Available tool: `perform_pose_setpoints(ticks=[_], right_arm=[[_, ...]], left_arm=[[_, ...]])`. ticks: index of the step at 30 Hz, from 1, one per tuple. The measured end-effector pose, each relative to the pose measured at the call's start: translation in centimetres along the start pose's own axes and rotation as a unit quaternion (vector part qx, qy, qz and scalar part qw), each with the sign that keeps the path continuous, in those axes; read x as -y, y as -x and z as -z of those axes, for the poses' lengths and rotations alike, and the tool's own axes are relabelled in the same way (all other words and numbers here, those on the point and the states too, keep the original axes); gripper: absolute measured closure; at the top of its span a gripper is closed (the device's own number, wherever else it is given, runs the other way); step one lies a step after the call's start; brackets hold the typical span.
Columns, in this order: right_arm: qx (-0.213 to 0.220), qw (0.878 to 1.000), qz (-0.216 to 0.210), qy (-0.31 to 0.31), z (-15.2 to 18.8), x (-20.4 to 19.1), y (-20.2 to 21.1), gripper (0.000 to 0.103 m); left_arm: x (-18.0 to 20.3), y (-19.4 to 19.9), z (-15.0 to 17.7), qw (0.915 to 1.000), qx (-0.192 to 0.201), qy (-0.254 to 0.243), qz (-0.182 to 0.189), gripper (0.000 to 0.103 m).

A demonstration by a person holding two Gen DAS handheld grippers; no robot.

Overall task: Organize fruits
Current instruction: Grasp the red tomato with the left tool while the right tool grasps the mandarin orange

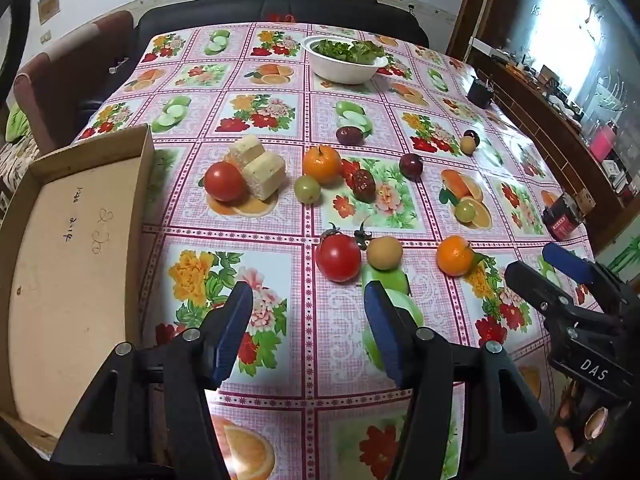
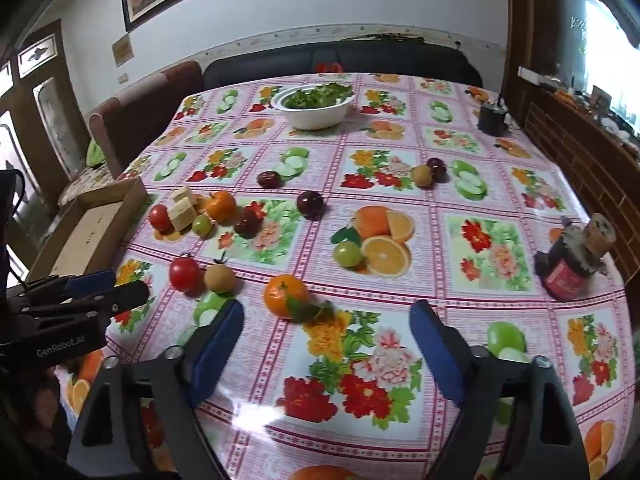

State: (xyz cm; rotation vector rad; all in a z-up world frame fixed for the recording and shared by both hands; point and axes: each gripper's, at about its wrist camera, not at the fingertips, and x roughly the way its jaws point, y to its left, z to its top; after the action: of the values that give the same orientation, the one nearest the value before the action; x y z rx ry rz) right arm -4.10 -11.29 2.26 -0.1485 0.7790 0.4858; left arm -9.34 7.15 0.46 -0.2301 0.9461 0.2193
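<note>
Both the left hand-held gripper (image 1: 308, 320) and right hand-held gripper (image 2: 326, 336) hang spread, empty, above fruit on the worktop (image 2: 400, 280).

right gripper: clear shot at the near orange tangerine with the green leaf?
Probably yes. The right gripper is open and empty, and the orange tangerine with the green leaf sits just beyond its fingertips on the floral tablecloth, slightly toward the left finger. Nothing lies between them; the tan round fruit stands apart.

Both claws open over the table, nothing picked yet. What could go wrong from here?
1. The tablecloth prints oranges and apples; a claw might target a print rather than the real orange.
2. The near tomato touches a tan fruit; grabbing one may roll the other.
3. Bread blocks aren't fruit.
</note>
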Motion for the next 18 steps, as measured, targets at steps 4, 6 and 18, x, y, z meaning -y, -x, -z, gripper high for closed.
perform_pose_setpoints(ticks=[4,6,18], right_arm=[[-0.007,1.0,-0.004,0.0,-0.1,-0.8,-0.9,0.021],[-0.011,1.0,-0.011,0.001,-0.1,-0.1,-1.1,0.022],[-0.05,0.998,-0.028,0.016,-0.5,-1.7,-4.6,0.036]], left_arm=[[0.1,-0.4,-0.3,1.0,-0.004,-0.003,0.002,0.046],[0.3,-0.8,-0.4,1.0,-0.007,-0.006,0.0,0.046],[0.5,-3.3,-1.3,0.9996,-0.029,-0.005,-0.001,0.046]])
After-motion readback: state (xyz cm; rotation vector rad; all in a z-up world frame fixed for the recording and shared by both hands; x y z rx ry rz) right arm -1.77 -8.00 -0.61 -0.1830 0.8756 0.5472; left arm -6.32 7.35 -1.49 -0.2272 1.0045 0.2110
